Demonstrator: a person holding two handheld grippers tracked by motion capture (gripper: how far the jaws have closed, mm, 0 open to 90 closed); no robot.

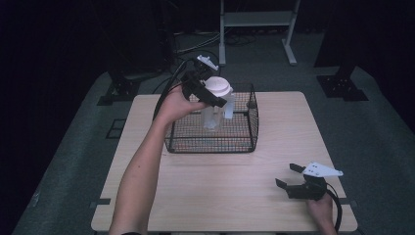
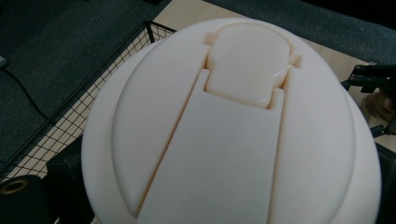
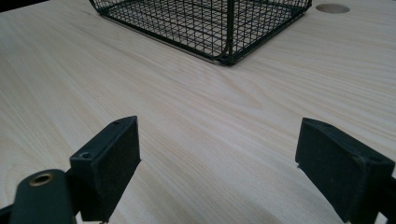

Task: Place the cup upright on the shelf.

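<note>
Item: clear bottle with white flip-top lid. Location: above the black wire basket at the far middle of the wooden table, raised in your left gripper. Orientation: upright, long axis vertical, lid uppermost.

High view: your left hand carries the gripper in from the bottle's left side; its jaws meet the bottle at the neck, just under the lid, pinching it.

Left gripper view: the lid seen from close above, its hinged flap closed, hiding the jaws. Basket mesh shows below at left. Your right gripper shows farther off at the right edge.

Right gripper view: your right gripper has its two black jaws spread wide, nothing between them, bare tabletop below. A basket corner stands well ahead.

Right gripper, high view: near the table's front right corner, well apart from the bottle.
</note>
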